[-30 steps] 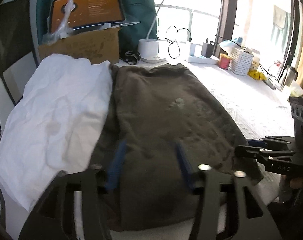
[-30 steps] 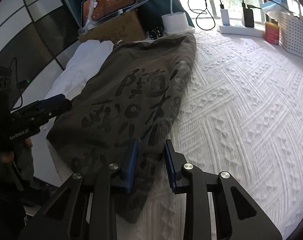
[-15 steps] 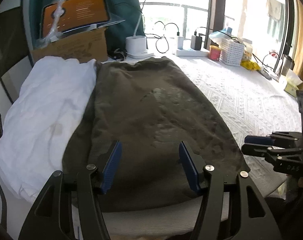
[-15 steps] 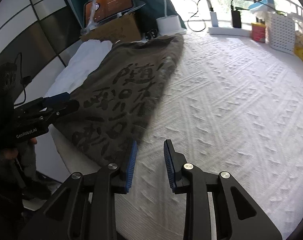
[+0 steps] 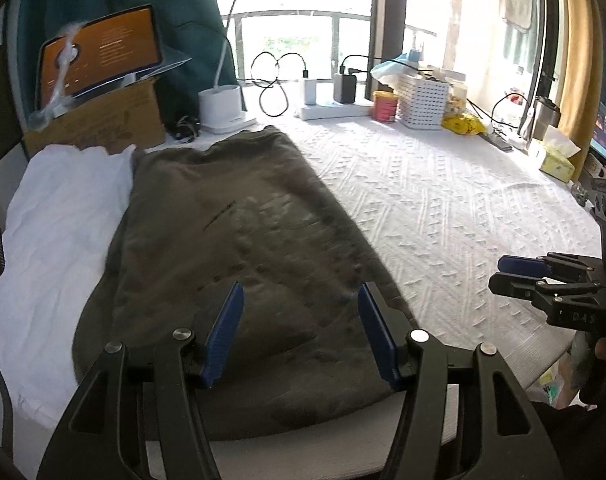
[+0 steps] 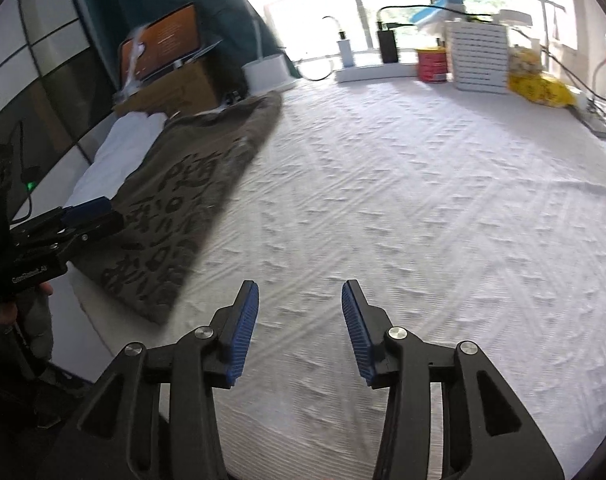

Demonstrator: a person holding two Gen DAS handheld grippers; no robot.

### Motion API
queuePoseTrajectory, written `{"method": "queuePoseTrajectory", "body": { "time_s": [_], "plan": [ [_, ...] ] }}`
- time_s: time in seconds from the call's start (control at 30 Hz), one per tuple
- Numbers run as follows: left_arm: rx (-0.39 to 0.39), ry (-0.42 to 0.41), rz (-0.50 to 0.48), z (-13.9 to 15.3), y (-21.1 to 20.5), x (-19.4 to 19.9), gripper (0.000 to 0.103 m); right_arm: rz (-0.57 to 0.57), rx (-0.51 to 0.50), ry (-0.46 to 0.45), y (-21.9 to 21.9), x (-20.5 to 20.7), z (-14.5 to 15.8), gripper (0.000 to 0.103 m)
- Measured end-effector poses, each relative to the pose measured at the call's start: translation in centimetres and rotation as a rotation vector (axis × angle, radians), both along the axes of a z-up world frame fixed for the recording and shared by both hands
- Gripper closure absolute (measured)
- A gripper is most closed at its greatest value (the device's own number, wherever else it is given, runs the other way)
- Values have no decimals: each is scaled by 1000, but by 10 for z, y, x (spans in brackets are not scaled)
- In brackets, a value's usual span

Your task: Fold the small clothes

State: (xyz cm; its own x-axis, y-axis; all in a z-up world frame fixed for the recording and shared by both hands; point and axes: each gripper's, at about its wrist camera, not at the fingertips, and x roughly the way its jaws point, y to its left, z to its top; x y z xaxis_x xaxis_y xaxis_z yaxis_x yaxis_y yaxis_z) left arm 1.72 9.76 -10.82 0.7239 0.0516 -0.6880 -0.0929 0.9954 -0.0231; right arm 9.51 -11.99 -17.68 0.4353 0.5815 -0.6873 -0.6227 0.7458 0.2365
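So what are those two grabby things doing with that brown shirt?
A person is folding small clothes with a gripper in each hand. The brown shirt lies folded on the white bedspread, beside a white garment. The left gripper hangs open over the shirt with nothing in it. The right gripper has just been opening, with nothing between its pads, over bare bedspread beside the shirt.

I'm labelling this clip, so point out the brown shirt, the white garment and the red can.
brown shirt [image 5: 239, 264], left wrist view, middle of cloth
white garment [image 5: 59, 232], left wrist view, middle
red can [image 6: 431, 65], right wrist view, side
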Motion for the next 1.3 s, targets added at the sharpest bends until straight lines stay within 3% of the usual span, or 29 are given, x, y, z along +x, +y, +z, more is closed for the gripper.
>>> {"method": "queuePoseTrajectory", "body": {
  "time_s": [0.33, 0.47, 0.63, 0.7, 1.3],
  "plan": [
    [-26, -64, -45, 15, -18, 16, 42, -115, 5, -35, -42, 12, 14, 57],
    [-56, -90, -70, 21, -27, 25, 13, -163, -2, -53, -57, 16, 19, 57],
    [-61, -124, -107, 30, -41, 31, 9, -206, -6, -89, -72, 19, 29, 56],
    [-70, -142, -115, 34, -46, 33, 1, -221, -8, -110, -79, 20, 35, 56],
    [-39, -332, -109, 76, -61, 35, 1, -377, -51, -349, -119, 12, 112, 56]
  ]
}}
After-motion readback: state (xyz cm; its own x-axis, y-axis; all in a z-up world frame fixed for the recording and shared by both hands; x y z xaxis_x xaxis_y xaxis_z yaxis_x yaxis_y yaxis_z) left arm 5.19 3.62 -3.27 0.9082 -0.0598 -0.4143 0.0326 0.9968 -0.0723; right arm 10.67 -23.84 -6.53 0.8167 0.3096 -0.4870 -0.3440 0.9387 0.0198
